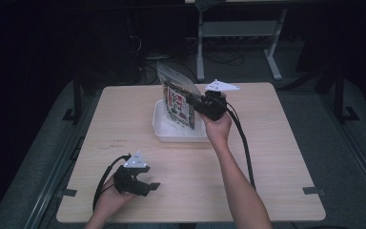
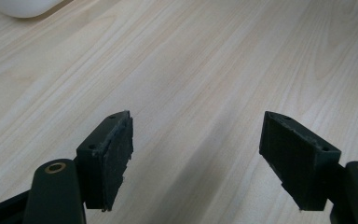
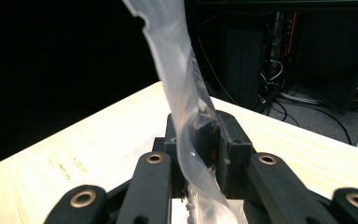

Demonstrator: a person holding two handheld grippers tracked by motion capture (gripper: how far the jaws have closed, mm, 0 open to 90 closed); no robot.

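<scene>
A clear plastic bag (image 1: 177, 98) with a printed, red-and-dark pack inside stands upright over a white tray (image 1: 159, 129) near the middle of the table. My right gripper (image 1: 201, 105) is shut on the bag's right edge, held by a hand from the near side. In the right gripper view the bag's clear film (image 3: 184, 107) rises between the two black jaws, which pinch it. My left gripper (image 1: 148, 183) rests low at the near left of the table, open. Its pads (image 2: 116, 154) stand wide apart over bare wood with nothing between them.
The light wooden table (image 1: 267, 143) has a cable (image 1: 242, 143) trailing from the right gripper across it. A corner of the white tray (image 2: 25, 7) shows at the top left of the left gripper view. Beyond the far edge stand a desk frame (image 1: 238, 33) and floor cables.
</scene>
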